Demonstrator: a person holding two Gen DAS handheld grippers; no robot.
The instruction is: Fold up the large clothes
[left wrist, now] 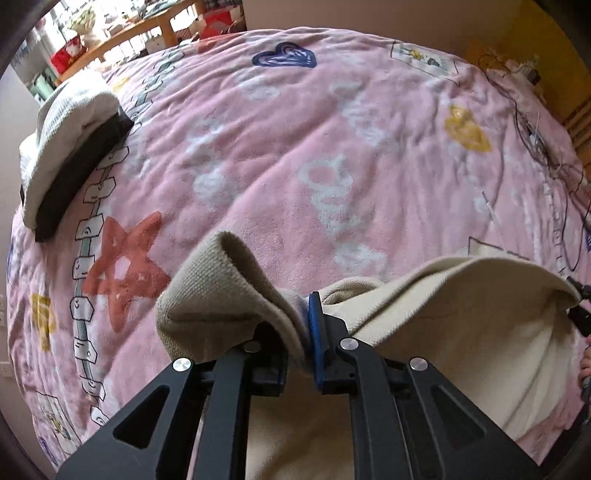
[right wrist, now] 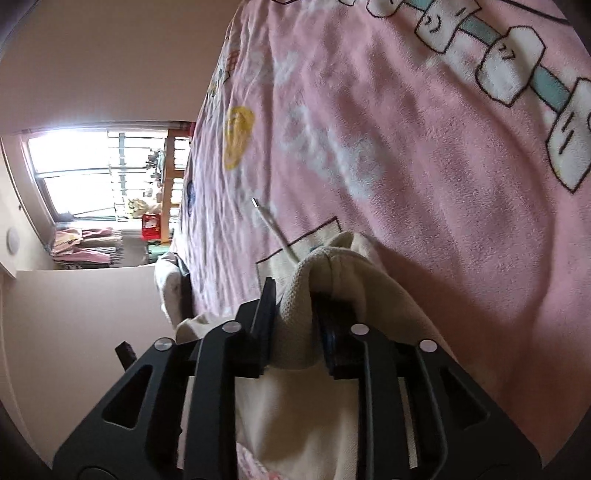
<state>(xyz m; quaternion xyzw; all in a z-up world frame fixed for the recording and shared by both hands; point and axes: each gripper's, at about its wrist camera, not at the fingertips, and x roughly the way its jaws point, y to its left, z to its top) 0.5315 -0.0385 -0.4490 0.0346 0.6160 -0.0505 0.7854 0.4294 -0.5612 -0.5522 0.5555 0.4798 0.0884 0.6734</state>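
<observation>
A cream garment (left wrist: 461, 314) lies bunched at the near edge of a pink patterned blanket (left wrist: 295, 147). My left gripper (left wrist: 299, 325) points steeply down and is shut on a ribbed fold of it, which flops over the left finger; the blue pad (left wrist: 317, 332) presses the cloth. In the right wrist view the same cream garment (right wrist: 295, 406) bulges up between the jaws of my right gripper (right wrist: 295, 291). These jaws stand apart, the cloth loose between them and draped over the right finger. A white drawstring (right wrist: 273, 229) trails from the garment across the blanket (right wrist: 406, 184).
A folded pile of clothes (left wrist: 70, 147), pale knit on top of black, sits at the blanket's left edge. Dark cables (left wrist: 535, 140) lie tangled at the far right. A wooden rail (left wrist: 147, 29) and cluttered shelves stand beyond the bed. A bright window (right wrist: 92, 173) faces the right camera.
</observation>
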